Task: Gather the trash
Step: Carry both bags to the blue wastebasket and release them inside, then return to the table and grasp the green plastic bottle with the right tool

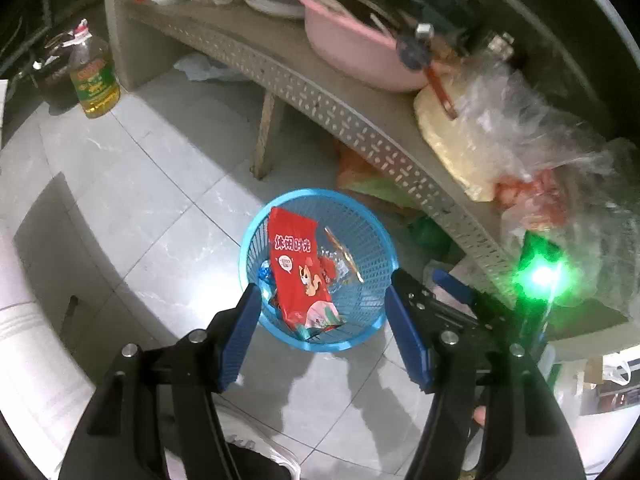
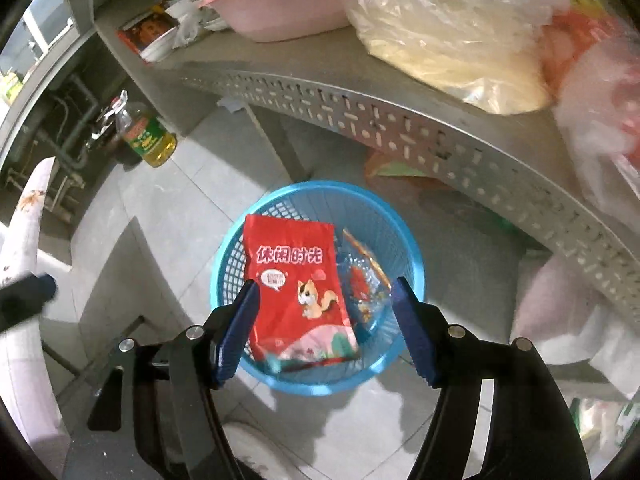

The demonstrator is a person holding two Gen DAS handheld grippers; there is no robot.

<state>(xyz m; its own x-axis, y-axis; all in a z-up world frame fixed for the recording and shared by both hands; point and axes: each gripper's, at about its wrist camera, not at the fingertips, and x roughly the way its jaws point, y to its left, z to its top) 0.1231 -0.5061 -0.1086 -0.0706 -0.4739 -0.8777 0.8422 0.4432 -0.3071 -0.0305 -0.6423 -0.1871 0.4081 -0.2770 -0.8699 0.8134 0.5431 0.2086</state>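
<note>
Red snack bag inside blue basket on tiled floor, beside clear wrappers, left gripper and right gripper both spread, empty, above it — perforated grey table just beside, pink basin, oil bottle well apart.

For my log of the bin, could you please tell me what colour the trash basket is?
The trash basket is light blue mesh plastic, clearest in the right wrist view.

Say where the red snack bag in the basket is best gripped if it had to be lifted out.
Likely its upper edge, from above: the bag stands tilted in the blue basket, flat top end near the rim and bottom buried among wrappers. Jaws should close across its thin faces.
</note>
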